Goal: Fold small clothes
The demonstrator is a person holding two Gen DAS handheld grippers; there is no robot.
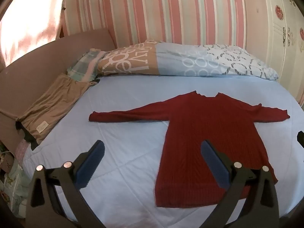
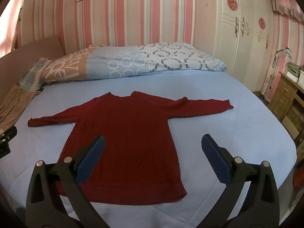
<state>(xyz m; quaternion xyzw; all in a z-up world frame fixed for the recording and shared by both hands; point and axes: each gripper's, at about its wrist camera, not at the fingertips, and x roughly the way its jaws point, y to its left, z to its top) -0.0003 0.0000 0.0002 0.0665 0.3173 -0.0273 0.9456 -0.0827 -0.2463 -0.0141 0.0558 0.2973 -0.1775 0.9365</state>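
Left gripper (image 1: pixel 153 148) was seen with its jaws spread wide, nothing held between the blue pads (image 1: pixel 214 165). It was held above the bed, near the hem end of the red sweater (image 1: pixel 205 133). The right-hand pad overlapped the sweater's body in view; the left-hand pad stood over bare light blue sheet (image 1: pixel 123 133). Whether the pads touched the fabric could not be told.

Right gripper (image 2: pixel 153 142) was likewise found wide open and empty. Its left-hand pad (image 2: pixel 91 161) lay over the sweater's lower body in view, the right-hand pad over bare sheet beside the hem.

The sweater was laid flat ahead of both claws, hem nearest, neckline farthest, both sleeves stretched out sideways.

Beyond the neckline, a patterned duvet (image 1: pixel 190 60) was bunched along the far edge of the bed. Ahead and to the left of the left claw, a tan folded cloth (image 1: pixel 51 106) was noted at the bed's edge against a brown headboard (image 1: pixel 28 72). Behind all, a pink striped wall (image 2: pixel 133 19) was recorded; far right of the right claw, a white wardrobe (image 2: pixel 243 28) and a wooden drawer unit (image 2: pixel 285 95).
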